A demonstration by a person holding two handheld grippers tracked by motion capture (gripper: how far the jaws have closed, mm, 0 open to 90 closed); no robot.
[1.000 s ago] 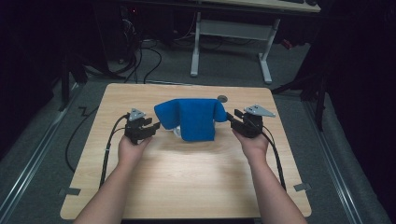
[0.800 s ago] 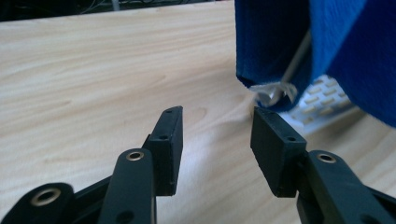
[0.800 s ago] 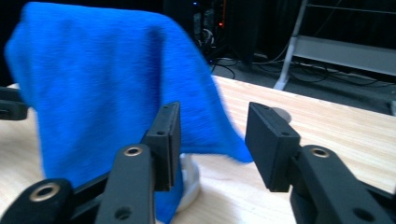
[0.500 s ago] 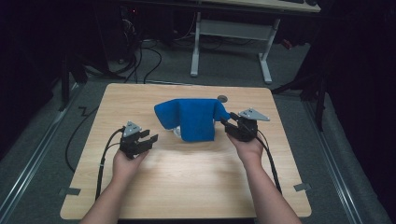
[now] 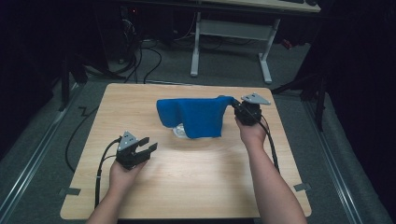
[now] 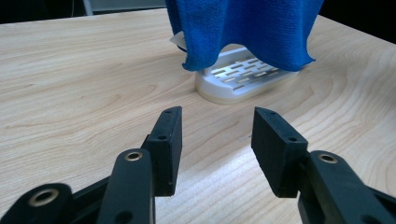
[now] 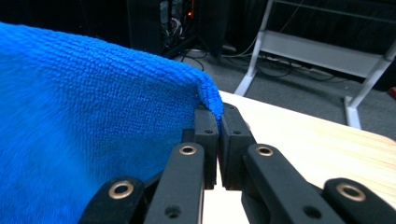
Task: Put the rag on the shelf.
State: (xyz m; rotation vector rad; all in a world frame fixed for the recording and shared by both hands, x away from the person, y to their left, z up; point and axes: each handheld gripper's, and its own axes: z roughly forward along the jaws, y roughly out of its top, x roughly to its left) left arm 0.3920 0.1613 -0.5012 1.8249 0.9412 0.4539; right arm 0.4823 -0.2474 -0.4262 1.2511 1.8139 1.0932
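Right hand-held gripper [image 5: 237, 110], arm extended, clenched on a corner of the blue cloth [image 5: 196, 115]; left hand-held gripper [image 5: 145, 148] low over desk [image 5: 196, 182], jaws apart, empty.

Light wooden worktop [image 5: 196, 186], grey carpeted floor [image 5: 42, 154] around it, white-legged desk frame [image 5: 231, 32] beyond, dark cables [image 5: 144, 56] on the floor, tape tabs [image 5: 301, 187] by the worktop's near corners
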